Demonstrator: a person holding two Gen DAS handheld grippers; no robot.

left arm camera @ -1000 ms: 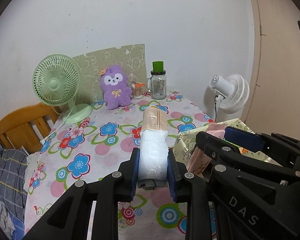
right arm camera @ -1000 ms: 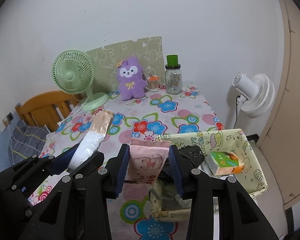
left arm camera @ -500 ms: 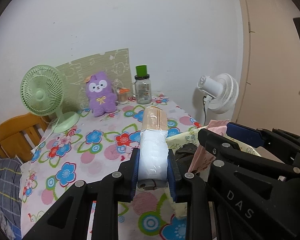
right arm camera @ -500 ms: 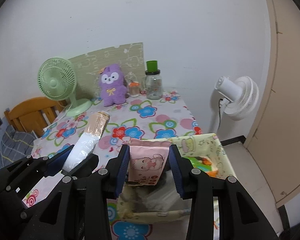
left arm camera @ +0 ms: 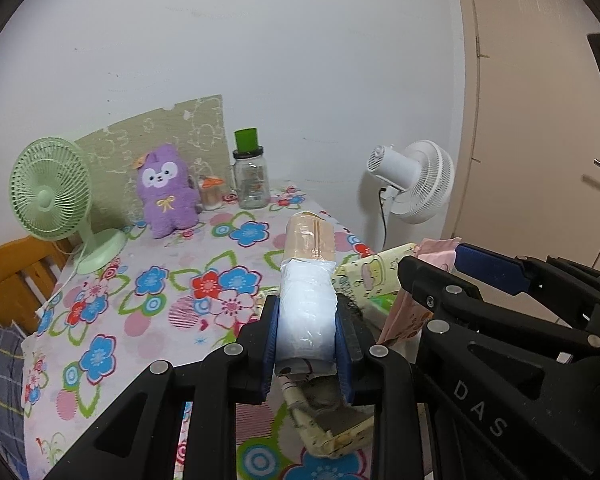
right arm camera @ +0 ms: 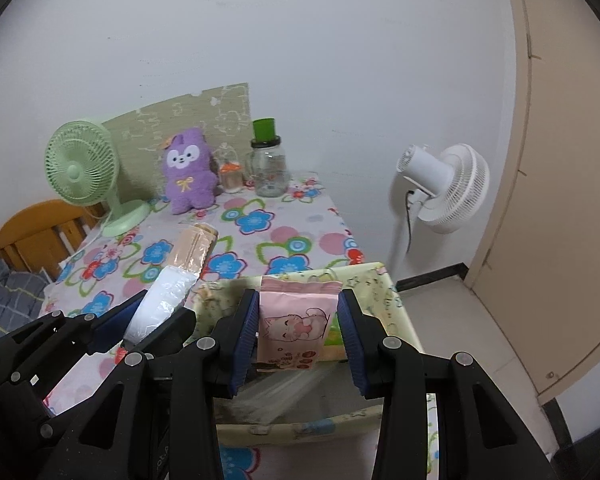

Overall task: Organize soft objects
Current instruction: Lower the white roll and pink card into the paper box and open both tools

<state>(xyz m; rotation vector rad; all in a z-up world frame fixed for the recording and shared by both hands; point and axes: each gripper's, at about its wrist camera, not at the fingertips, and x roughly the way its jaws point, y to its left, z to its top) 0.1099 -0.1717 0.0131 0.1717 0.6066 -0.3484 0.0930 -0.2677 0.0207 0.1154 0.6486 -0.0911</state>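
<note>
My left gripper (left arm camera: 306, 320) is shut on a long soft pack, white plastic near the jaws and peach at the far end (left arm camera: 309, 264); it also shows in the right wrist view (right arm camera: 176, 276). My right gripper (right arm camera: 298, 320) is shut on a pink tissue pack with a cat picture (right arm camera: 296, 324), held over a yellow patterned fabric bin (right arm camera: 384, 280). The bin (left arm camera: 376, 272) sits at the right edge of the flowered table (left arm camera: 148, 292). In the left wrist view the right gripper (left arm camera: 440, 264) is close on the right with the pink pack (left arm camera: 404, 312).
A purple plush toy (right arm camera: 188, 172), a green desk fan (right arm camera: 82, 172), a glass jar with green lid (right arm camera: 268, 168) and a small orange-topped jar (right arm camera: 231, 178) stand at the table's back. A white floor fan (right arm camera: 444, 188) stands right. A wooden chair (right arm camera: 36, 232) is left.
Both grippers have moved right and toward the bin with their packs still held. The pink pack now hangs over the bin's opening and the long pack is at its left edge.
</note>
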